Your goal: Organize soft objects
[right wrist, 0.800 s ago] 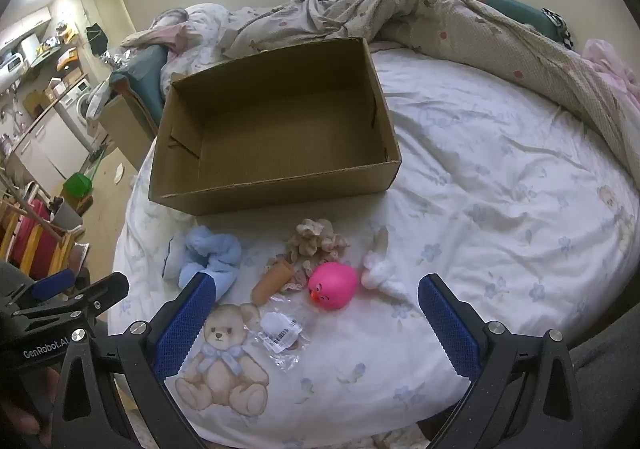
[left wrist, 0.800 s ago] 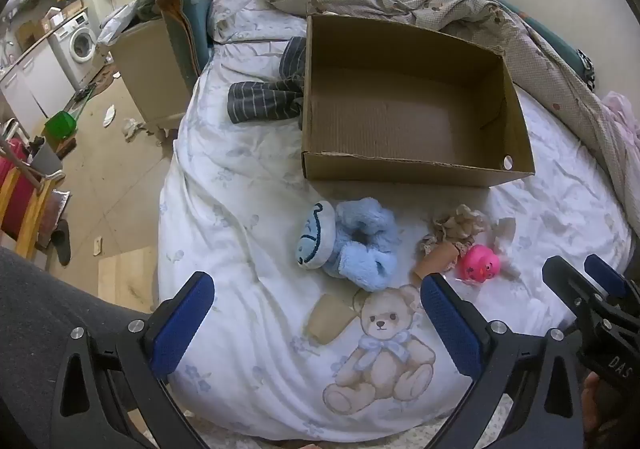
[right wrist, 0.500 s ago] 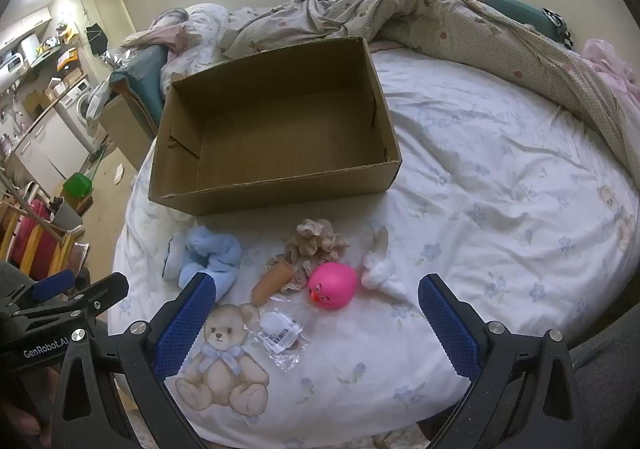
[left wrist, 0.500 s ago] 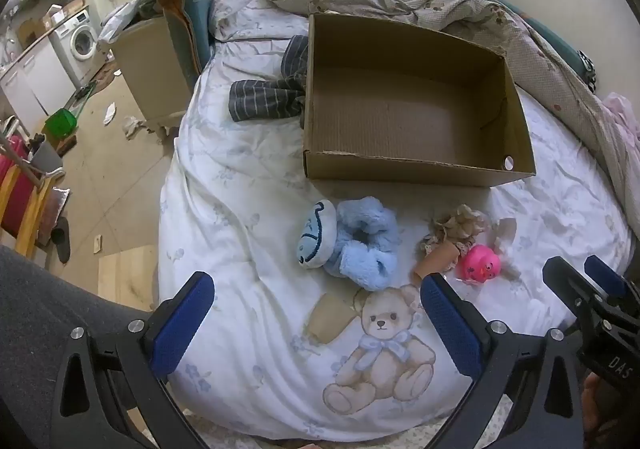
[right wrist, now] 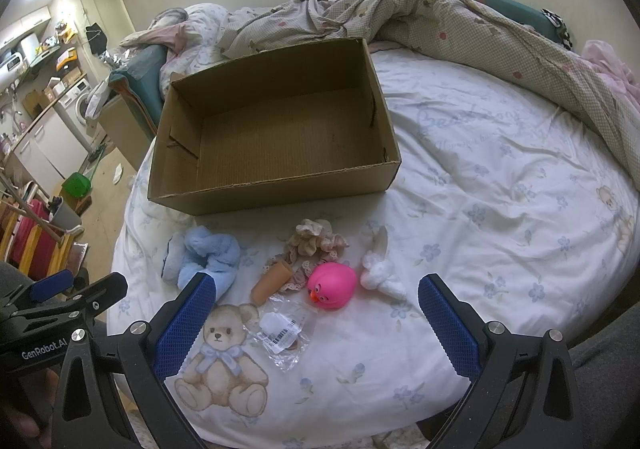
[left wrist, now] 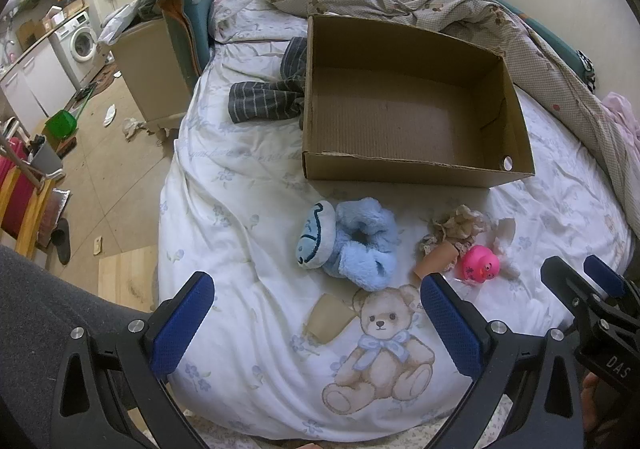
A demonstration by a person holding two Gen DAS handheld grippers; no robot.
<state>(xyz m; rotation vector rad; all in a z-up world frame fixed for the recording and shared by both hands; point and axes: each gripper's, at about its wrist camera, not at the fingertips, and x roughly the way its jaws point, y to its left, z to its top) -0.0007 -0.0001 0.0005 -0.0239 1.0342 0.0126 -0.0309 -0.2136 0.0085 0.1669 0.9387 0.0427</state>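
Observation:
An empty cardboard box (left wrist: 408,165) (right wrist: 280,193) stands open on the bed. In front of it lie a light blue plush toy (left wrist: 352,245) (right wrist: 208,253), a beige frilly scrunchie (left wrist: 456,225) (right wrist: 316,241), an orange tube-shaped piece (right wrist: 272,283), a pink rubber duck (left wrist: 480,263) (right wrist: 332,285) and a white fluffy piece (right wrist: 380,273). My left gripper (left wrist: 316,321) is open and empty above the bed's near edge. My right gripper (right wrist: 316,321) is open and empty, just short of the duck.
A clear plastic packet (right wrist: 280,333) lies near the duck. Striped dark cloth (left wrist: 268,101) lies left of the box. A rumpled quilt (right wrist: 460,37) covers the back of the bed. The floor with a cabinet (left wrist: 148,73) and chair (left wrist: 24,201) lies to the left.

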